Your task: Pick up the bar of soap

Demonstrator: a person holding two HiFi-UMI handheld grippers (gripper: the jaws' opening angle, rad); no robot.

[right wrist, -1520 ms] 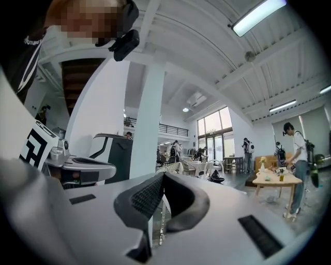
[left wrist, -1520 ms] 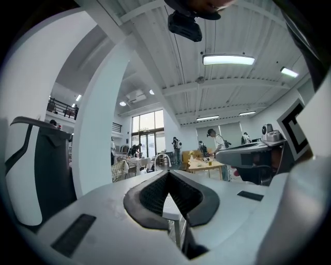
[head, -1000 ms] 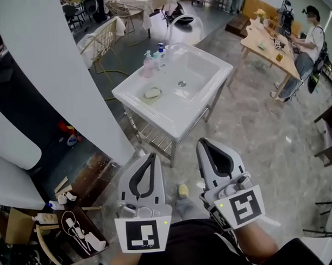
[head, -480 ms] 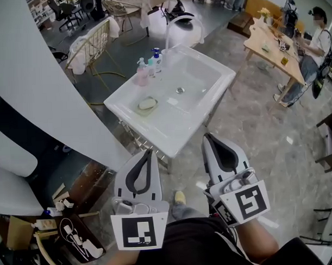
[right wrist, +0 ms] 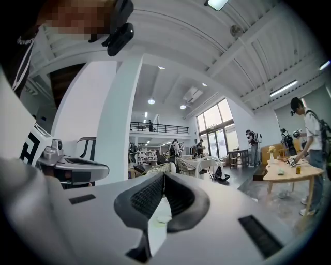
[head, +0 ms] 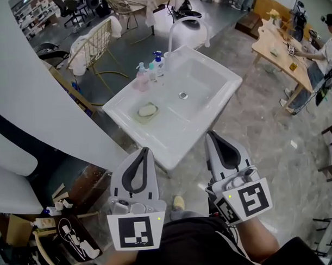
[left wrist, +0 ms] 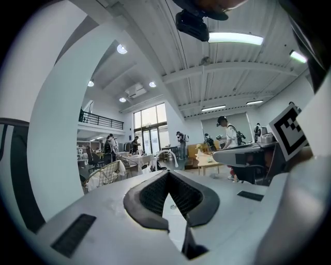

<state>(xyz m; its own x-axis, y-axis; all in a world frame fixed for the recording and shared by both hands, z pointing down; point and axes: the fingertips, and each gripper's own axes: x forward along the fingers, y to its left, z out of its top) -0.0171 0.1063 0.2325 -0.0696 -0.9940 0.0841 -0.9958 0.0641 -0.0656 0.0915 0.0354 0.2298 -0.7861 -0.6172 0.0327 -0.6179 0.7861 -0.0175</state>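
While both claws hang just short of the near corner of the white sink [head: 229, 83], the bar of soap [head: 147, 110] lies on a small dish [head: 139, 117] on the sink's flat ledge by its left corner, well apart from them. The left claw [head: 144, 151] is closed, tips together, with nothing between them. The right claw [head: 210, 135] is likewise closed and empty. Both point level toward the sink. Along the same ledge, toward the far corner, stand a pink bottle [head: 143, 79] and a blue pump bottle [head: 158, 60].
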